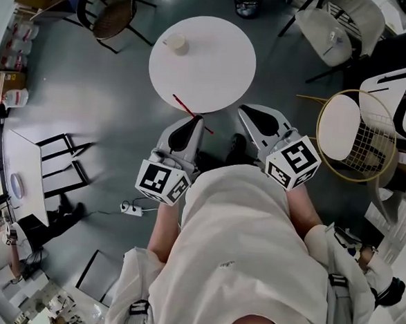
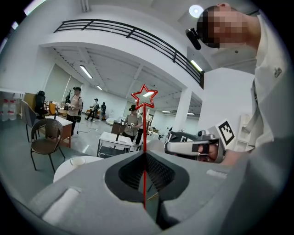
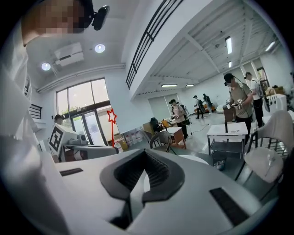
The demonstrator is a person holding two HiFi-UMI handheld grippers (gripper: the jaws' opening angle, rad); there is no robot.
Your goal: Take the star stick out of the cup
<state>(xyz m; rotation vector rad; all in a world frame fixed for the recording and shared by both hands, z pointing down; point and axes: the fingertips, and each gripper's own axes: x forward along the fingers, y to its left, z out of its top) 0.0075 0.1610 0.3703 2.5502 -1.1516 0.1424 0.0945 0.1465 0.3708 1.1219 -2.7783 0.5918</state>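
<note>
My left gripper (image 1: 194, 118) is shut on the thin red star stick (image 1: 186, 109), which sticks out slantwise over the near edge of the round white table (image 1: 216, 69). In the left gripper view the stick (image 2: 144, 137) stands upright between the closed jaws, its outlined star (image 2: 144, 96) at the top. The pale cup (image 1: 176, 44) stands alone at the table's far left, and shows small in the left gripper view as the cup (image 2: 77, 161). My right gripper (image 1: 245, 110) hovers beside the left one, shut with nothing in it (image 3: 145, 152).
A wicker chair (image 1: 110, 9) stands beyond the table at left, a white chair (image 1: 337, 29) at right, and a gold wire chair (image 1: 354, 134) close on my right. White desks (image 1: 25, 173) line the left side. Several people stand far off (image 3: 239, 98).
</note>
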